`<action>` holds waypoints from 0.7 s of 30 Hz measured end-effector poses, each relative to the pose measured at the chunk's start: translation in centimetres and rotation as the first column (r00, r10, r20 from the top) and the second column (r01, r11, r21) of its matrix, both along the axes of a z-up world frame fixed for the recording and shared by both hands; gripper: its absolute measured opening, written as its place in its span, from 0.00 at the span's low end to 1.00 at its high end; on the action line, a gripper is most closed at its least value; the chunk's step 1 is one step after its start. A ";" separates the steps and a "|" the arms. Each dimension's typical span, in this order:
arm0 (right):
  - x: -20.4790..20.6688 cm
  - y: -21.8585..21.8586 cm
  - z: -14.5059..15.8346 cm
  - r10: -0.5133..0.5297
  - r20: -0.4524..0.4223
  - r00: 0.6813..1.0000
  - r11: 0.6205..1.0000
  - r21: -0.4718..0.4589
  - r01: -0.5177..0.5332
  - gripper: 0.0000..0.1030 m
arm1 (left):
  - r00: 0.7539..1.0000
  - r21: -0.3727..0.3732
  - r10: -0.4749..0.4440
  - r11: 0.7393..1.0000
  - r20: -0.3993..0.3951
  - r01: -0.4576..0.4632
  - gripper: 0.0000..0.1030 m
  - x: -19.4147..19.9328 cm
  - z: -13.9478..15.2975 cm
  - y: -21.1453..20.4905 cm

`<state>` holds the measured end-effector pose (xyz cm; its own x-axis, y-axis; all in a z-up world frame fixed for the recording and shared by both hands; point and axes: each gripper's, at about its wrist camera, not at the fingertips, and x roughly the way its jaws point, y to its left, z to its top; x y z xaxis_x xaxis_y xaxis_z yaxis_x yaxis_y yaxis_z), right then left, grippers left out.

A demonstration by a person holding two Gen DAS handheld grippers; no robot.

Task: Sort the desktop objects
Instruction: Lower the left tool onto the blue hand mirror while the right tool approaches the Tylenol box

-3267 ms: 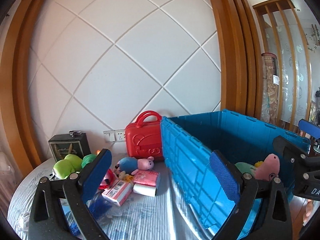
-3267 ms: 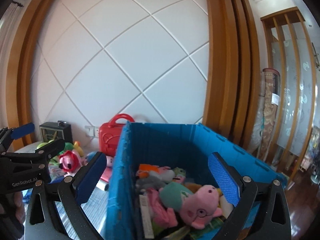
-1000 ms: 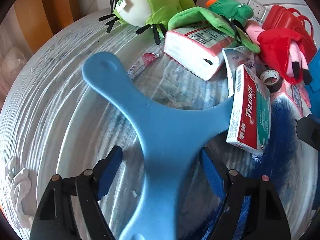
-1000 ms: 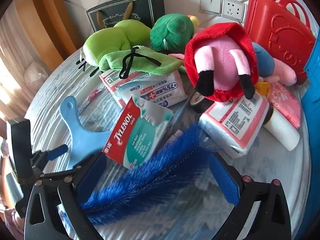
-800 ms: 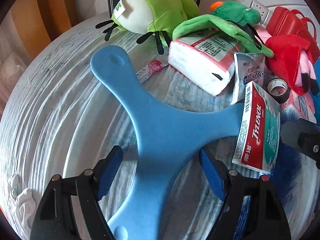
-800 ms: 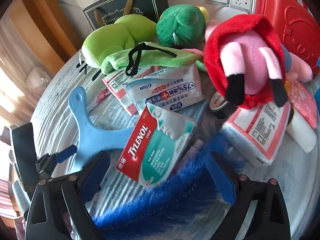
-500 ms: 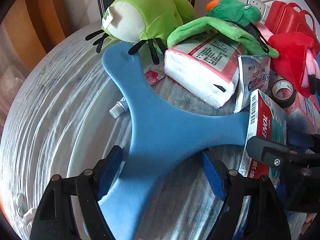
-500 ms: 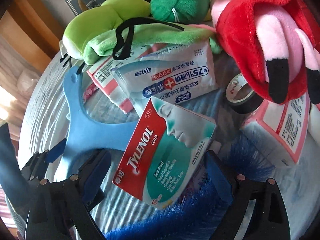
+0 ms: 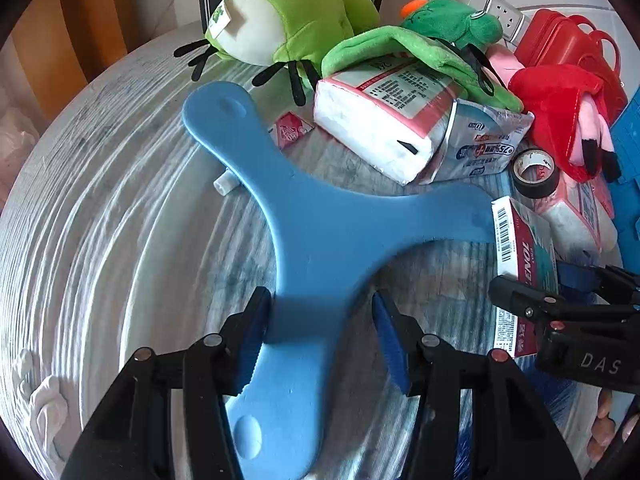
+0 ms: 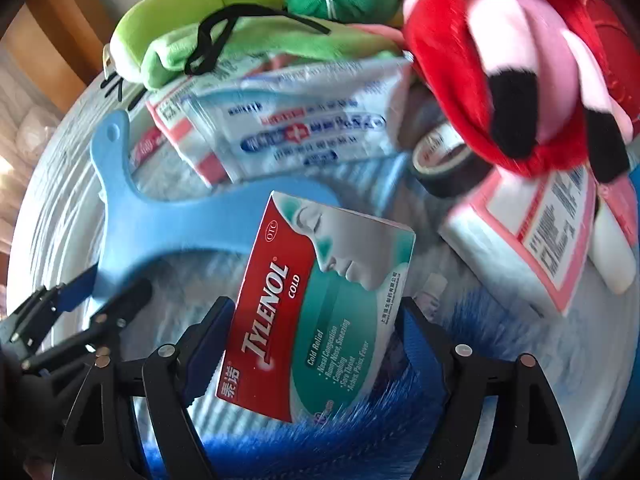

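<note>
Clutter covers the far and right side of your round table point(image 9: 100, 208); its near left is bare, streaked grey. Largest on it is the blue three-armed boomerang point(image 9: 320, 224), lying flat near the middle with one arm toward the far left, one toward the right, and one running back to you. Your left gripper point(image 9: 320, 332) straddles that near arm; its jaws are closing, the left pad at the foam's edge, the right pad not yet touching.

Far behind it lies the lime plush point(image 9: 288, 16), with a green frog plush point(image 9: 448, 24) to its right. A red-and-pink plush point(image 10: 516, 68) sits at the far right, beside a red case point(image 9: 568, 44). Near these, a tissue pack point(image 9: 384, 120) rests on a wipes pouch point(image 9: 484, 148).

The Tylenol box point(image 10: 320, 312) lies tilted over the boomerang's right arm and a blue duster point(image 10: 360, 432). Your right gripper point(image 10: 316, 340) is down around the box's near end, jaws closing, both pads close at its edges; you cannot tell whether they press yet.

A tape roll point(image 9: 534, 172) sits right of the pouch, and a small red sachet point(image 9: 288, 130) just beside the boomerang's far arm.
</note>
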<state>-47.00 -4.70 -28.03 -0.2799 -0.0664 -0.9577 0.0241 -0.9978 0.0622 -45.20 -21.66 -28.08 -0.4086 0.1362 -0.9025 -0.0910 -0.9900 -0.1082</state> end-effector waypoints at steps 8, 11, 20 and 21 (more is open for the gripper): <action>1.1 1.2 0.1 -0.040 0.006 0.999 0.999 -0.018 0.040 0.92 | 1.000 -0.080 -0.018 0.997 0.007 0.018 0.63 -2.9 0.0 0.2; 1.1 0.9 0.0 -0.032 0.004 0.999 0.999 -0.002 0.032 0.97 | 0.999 -0.121 -0.033 0.992 -0.003 0.032 0.82 -2.9 -0.7 1.4; 0.9 0.7 0.0 -0.056 -0.019 0.998 0.998 0.028 0.056 1.00 | 0.999 -0.089 -0.031 0.996 -0.025 0.028 1.00 -2.8 -1.9 1.3; 0.9 0.7 0.0 -0.057 -0.019 0.998 0.998 0.022 0.057 0.99 | 0.999 -0.090 -0.031 0.996 -0.028 0.028 1.00 -2.3 -1.7 1.7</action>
<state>-46.12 -4.02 -28.01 -0.3000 -0.0285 -0.9535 -0.0317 -0.9987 0.0399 -47.52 -19.92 -29.79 -0.4319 0.0678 -0.8993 -0.1224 -0.9924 -0.0160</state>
